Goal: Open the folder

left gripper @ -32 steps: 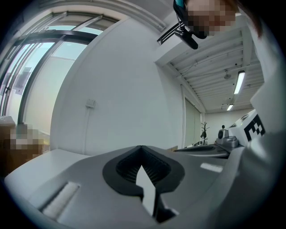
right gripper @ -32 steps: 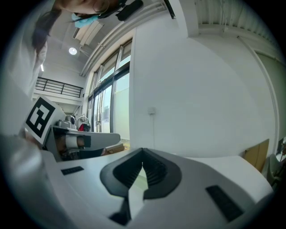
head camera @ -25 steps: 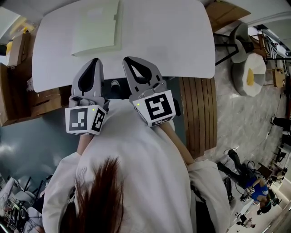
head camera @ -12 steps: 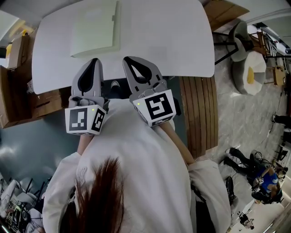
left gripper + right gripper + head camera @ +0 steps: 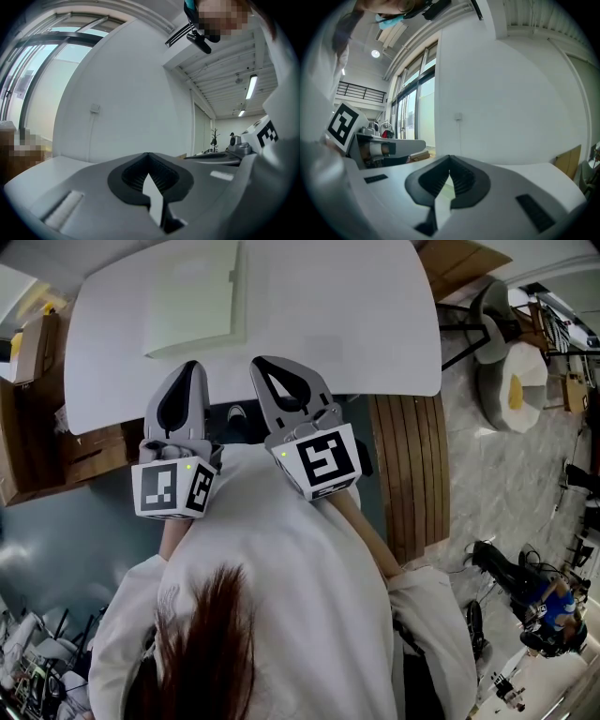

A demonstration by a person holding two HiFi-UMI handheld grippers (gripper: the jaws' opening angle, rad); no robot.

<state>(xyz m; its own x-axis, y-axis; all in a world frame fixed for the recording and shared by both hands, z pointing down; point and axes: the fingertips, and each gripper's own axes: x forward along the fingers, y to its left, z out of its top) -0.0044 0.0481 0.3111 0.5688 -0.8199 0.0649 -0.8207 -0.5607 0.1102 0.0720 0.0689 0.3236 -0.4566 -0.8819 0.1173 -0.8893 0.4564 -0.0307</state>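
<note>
A pale green folder [image 5: 192, 298] lies closed and flat on the far left part of the white table [image 5: 356, 324]. Both grippers hover side by side at the table's near edge, short of the folder and not touching it. My left gripper [image 5: 190, 367] is shut with nothing in it; in the left gripper view its jaws [image 5: 148, 155] meet at the tips. My right gripper [image 5: 258, 364] is also shut and empty, and its jaws [image 5: 450, 159] meet in the right gripper view. The folder barely shows in either gripper view.
A slatted wooden bench [image 5: 408, 474] stands right of the person. Cardboard boxes [image 5: 94, 451] sit under the table's left side. A white stool with a yellow patch [image 5: 514, 385] is at the far right, and people are on the floor at lower right.
</note>
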